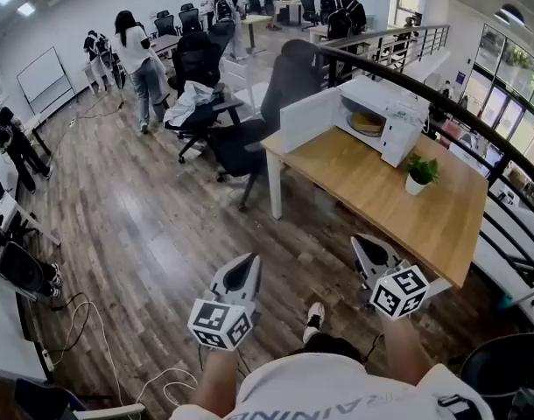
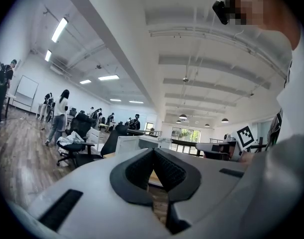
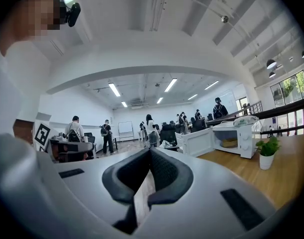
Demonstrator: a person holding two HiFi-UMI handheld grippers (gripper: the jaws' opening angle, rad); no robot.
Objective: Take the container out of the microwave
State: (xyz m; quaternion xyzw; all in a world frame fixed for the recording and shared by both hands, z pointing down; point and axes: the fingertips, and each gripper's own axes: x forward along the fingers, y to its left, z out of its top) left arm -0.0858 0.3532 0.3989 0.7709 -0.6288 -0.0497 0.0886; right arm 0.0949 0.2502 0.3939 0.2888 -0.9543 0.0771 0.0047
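Bright, even light comes from ceiling strip lamps (image 2: 59, 29) and daylight through the tall windows (image 1: 512, 103). The wooden floor (image 1: 127, 199) carries soft glare. Shadows are faint. Every view bends strongly at its edges, with dark vignetted corners.

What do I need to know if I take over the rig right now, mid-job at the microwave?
Left gripper: jaws together, empty, held level.
Right gripper: the same.
Both are well short of the table.
Microwave stands at the table's far end with its door swung open; the container sits inside.
Done: door is open.
Left: step up, open a gripper, reach in, grip the container and bring it out.
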